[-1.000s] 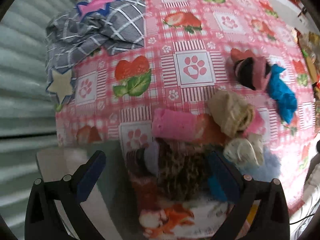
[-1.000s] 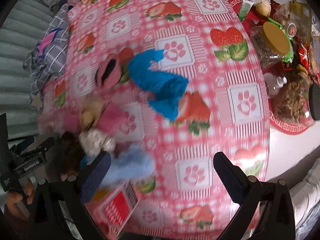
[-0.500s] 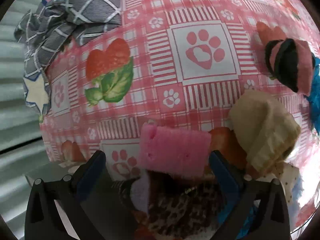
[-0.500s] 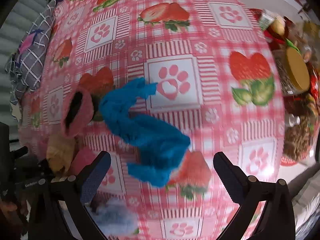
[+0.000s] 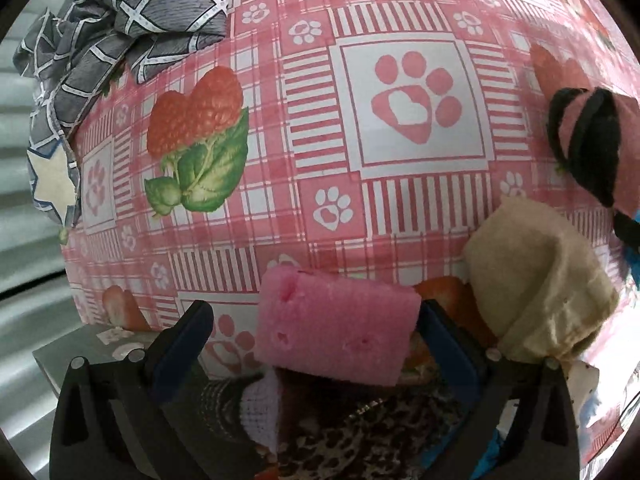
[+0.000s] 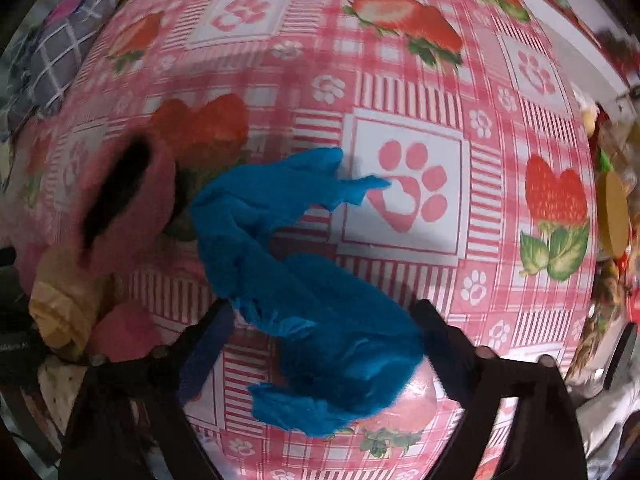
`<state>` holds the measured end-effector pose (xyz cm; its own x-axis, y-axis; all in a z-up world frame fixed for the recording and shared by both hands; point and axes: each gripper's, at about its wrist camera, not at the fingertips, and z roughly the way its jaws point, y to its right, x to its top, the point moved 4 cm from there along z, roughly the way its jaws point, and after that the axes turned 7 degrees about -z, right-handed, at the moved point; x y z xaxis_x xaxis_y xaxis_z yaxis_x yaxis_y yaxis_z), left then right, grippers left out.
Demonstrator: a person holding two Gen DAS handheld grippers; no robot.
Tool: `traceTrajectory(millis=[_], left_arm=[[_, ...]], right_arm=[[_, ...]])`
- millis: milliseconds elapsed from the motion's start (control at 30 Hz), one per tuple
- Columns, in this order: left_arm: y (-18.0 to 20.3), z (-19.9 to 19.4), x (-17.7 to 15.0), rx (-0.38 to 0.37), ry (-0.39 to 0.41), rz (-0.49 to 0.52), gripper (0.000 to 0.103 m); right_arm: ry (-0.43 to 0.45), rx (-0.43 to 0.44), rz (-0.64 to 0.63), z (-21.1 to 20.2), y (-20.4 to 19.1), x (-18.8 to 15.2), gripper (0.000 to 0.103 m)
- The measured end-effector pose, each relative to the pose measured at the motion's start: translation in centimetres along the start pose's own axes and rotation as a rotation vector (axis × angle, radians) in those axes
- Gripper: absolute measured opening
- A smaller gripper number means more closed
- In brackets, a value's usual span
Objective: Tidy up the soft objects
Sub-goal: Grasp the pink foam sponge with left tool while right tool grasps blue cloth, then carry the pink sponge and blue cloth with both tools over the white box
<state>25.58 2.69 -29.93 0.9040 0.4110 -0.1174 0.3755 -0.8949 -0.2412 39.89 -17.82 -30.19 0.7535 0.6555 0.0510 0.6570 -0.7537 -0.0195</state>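
Both grippers are low over the table, each lined up on one soft thing. The left gripper (image 5: 312,332) has its fingers spread to either side of the pink sponge (image 5: 334,330), which lies at the near edge of the tablecloth (image 5: 320,120); the right finger looks just beside the sponge's end, the left one apart from it, so I judge a grab is being set up. The right gripper (image 6: 320,328) is likewise spread around the crumpled blue cloth (image 6: 304,280). A beige roll (image 5: 536,276) and a pink-and-black roll (image 5: 592,136) lie to the right, apparently waiting their turn.
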Motion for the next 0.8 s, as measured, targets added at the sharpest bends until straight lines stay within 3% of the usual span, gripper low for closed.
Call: traceTrajectory(millis=[67, 167, 367, 600, 800], left_arm=[[0.2, 0.0, -0.1, -0.014, -0.002, 0.009, 0.092], [1.0, -0.9, -0.6, -0.068, -0.009, 0.023, 0.074], [1.2, -3.6, -0.8, -0.035, 0.093, 0.011, 0.074], [1.3, -8.9, -1.3, -0.089, 0.183, -0.002, 0.074], [2.4, -12.9, -3.8, -0.148, 0.265, -0.002, 0.074]], right_arm=[[0.018, -0.002, -0.023, -0.5, 0.0, 0.7, 0.055], [0.025, 0.048, -0.024, -1.3, 1.0, 2.0, 0.032], [0.054, 0.171, 0.064, -3.2, 3.4, 4.3, 0.031], [0.077, 0.249, 0.168, -5.5, 6.3, 6.1, 0.031], [0.075, 0.313, 0.235, -7.5, 9.0, 5.4, 0.031]])
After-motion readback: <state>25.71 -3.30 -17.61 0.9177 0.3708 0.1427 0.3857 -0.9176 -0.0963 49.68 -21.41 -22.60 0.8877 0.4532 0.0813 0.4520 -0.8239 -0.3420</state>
